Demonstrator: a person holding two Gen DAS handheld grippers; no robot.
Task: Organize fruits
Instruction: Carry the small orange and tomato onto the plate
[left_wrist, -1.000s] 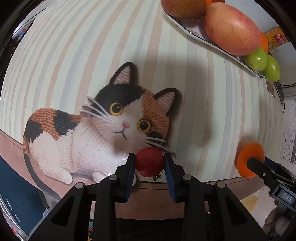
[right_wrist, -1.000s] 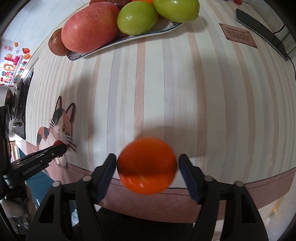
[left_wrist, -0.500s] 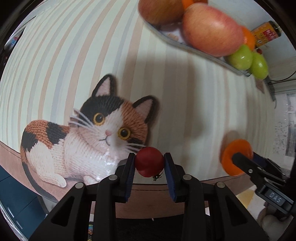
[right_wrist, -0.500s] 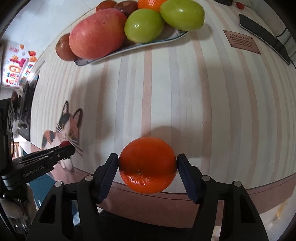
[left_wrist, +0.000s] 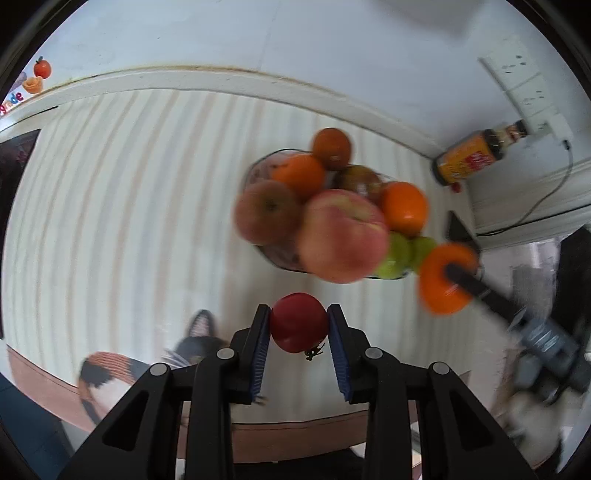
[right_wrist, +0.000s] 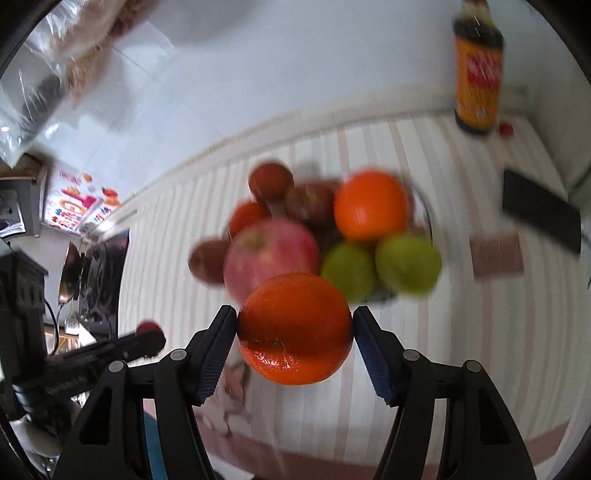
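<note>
- Orange (right_wrist: 294, 328): clamped between the right gripper (right_wrist: 295, 332) fingers, its navel dimple facing the camera on the lower front. It's pretty much round, so we can't call a long axis. It sits up off the striped tablecloth (right_wrist: 424, 332), in front of the fruit plate (left_wrist: 258, 170).
- Red tomato (left_wrist: 298, 322): pinched by the left gripper (left_wrist: 299, 325), green stem hanging at the bottom right, also round-ish.
- Plate pile: a big pink apple (left_wrist: 341, 236), oranges and green fruits, all blurry, so we can't sort out the darker ones behind.
- Sauce bottle (right_wrist: 477, 70) stands near the wall; the cat picture (left_wrist: 110, 373) is mostly hidden by the left fingers.
</note>
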